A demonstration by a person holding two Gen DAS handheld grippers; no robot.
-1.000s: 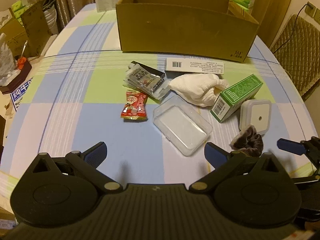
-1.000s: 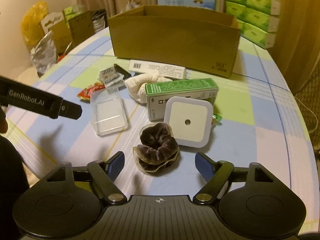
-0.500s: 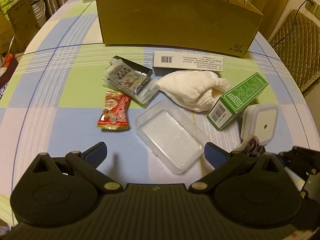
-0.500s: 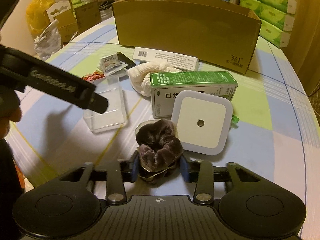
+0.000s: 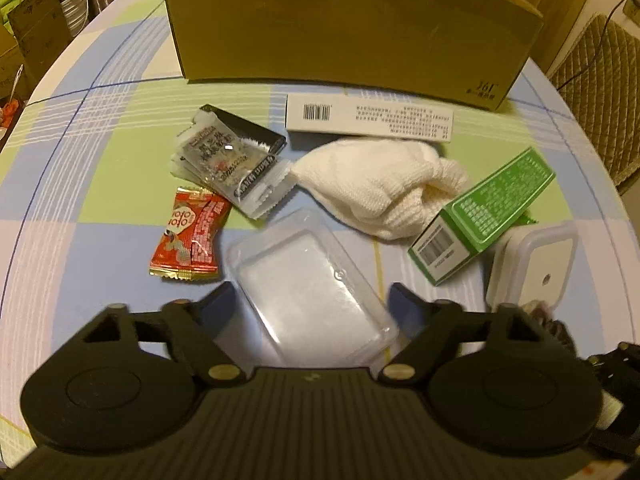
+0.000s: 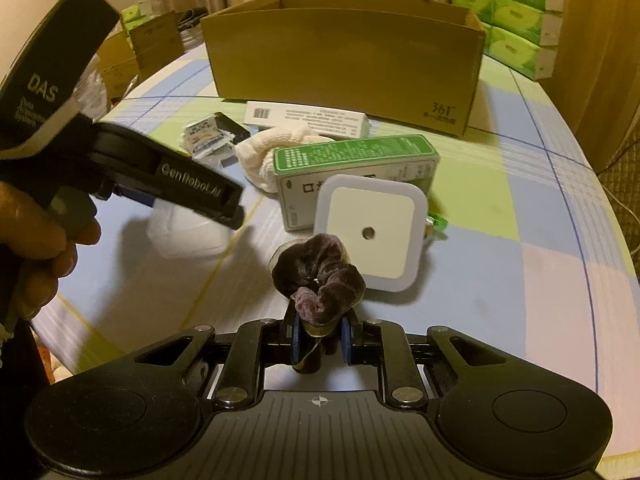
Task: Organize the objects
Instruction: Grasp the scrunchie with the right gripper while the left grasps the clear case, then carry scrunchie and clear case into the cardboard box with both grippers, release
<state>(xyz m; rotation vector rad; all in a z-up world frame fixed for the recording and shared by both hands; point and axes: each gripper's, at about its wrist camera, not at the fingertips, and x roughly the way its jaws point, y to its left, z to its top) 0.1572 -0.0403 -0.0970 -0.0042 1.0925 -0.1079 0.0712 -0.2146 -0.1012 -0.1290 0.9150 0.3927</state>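
My right gripper (image 6: 319,340) is shut on a dark purple velvet scrunchie (image 6: 320,280) and holds it a little above the table. My left gripper (image 5: 310,300) is open, its fingers on either side of a clear plastic case (image 5: 308,288) that lies flat on the table. The left gripper also shows in the right wrist view (image 6: 236,208), over that case. A brown cardboard box (image 6: 344,64) stands open at the back.
On the checked tablecloth lie a red snack packet (image 5: 188,236), silver sachets (image 5: 228,160), a white glove (image 5: 380,184), a long white carton (image 5: 370,118), a green box (image 5: 484,212) and a white square night light (image 6: 370,232). Green tissue packs (image 6: 516,16) stand behind the box.
My right gripper has closed on the scrunchie and lifted it. My left gripper has moved forward and down, and the clear case now lies between its fingers.
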